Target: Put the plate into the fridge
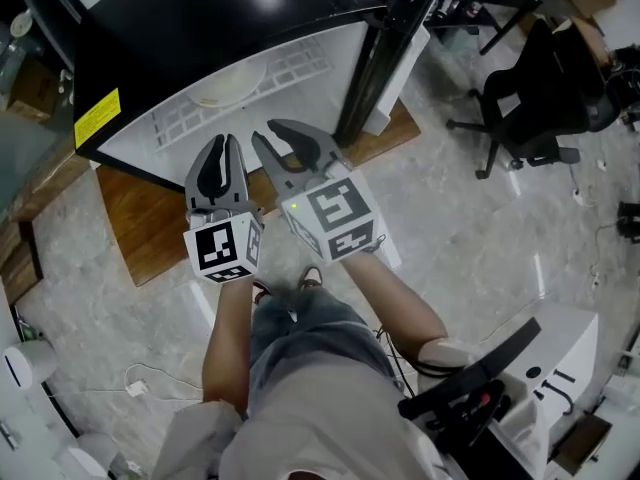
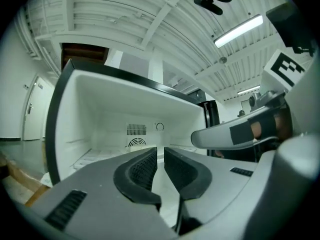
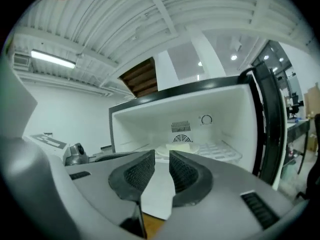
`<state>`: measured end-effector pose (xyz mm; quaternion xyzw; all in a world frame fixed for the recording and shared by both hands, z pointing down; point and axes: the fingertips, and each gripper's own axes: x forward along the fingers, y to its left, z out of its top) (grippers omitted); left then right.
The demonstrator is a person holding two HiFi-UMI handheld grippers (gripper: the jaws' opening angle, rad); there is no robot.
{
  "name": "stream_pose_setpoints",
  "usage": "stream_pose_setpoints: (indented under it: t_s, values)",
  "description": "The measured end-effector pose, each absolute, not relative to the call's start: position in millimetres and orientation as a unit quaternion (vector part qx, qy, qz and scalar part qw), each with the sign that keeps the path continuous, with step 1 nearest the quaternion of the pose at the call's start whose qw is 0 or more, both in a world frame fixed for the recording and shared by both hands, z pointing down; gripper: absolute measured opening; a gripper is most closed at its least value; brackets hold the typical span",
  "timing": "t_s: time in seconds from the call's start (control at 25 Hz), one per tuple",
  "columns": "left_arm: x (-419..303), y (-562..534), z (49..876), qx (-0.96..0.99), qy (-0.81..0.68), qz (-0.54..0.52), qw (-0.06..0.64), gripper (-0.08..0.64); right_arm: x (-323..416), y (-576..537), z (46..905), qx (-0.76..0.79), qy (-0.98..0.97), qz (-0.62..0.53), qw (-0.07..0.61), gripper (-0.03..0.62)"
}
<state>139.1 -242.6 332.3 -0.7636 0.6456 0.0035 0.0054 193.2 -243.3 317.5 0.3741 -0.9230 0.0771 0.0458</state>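
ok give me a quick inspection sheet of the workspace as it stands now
surface: white wire shelf inside the open black-topped white fridge, which stands on a brown wooden board
job's things: round white plate already lies on that shelf, toward the back wall
clutter: black office chair and a white machine with a black handle on the floor
grippers: left tongs and right tongs both outside the fridge, jaws slightly apart, nothing between them
cables: thin white cable with a plug on the floor
surroundings: grey marbled floor tiles
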Motion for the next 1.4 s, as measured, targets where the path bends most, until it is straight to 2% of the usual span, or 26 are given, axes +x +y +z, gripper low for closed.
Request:
stream_pose_setpoints:
  t_s: [0.12, 0.28, 0.68, 1.0, 1.4]
  values:
    - [126.3, -206.1, 331.8, -0.752, 0.659, 0.003, -0.004, 0.04, 186.7, -207.6, 306.9, 0.391, -0.919, 0.037, 0.04, 0.088]
    - [101.4, -144.4, 323.6, -0.735, 0.677, 0.018, -0.02, 0.019, 169.2, -141.9, 296.6, 0.404, -0.914, 0.005, 0.036, 0.041]
    - [88.5, -40.0, 289.6, -0.738, 0.675, 0.012, -0.007, 0.018, 150.2, -46.2, 279.8, 0.424, -0.904, 0.005, 0.049, 0.017]
    - [114.5, -21.0, 283.5, -0.738, 0.675, 0.011, -0.004, 0.018, 163.9, -34.8, 272.6, 0.417, -0.908, -0.012, 0.052, 0.015]
    - [160.4, -35.2, 282.6, -0.728, 0.685, 0.018, -0.013, 0.018, 216.5, -52.6, 276.7, 0.411, -0.91, -0.015, 0.062, 0.015]
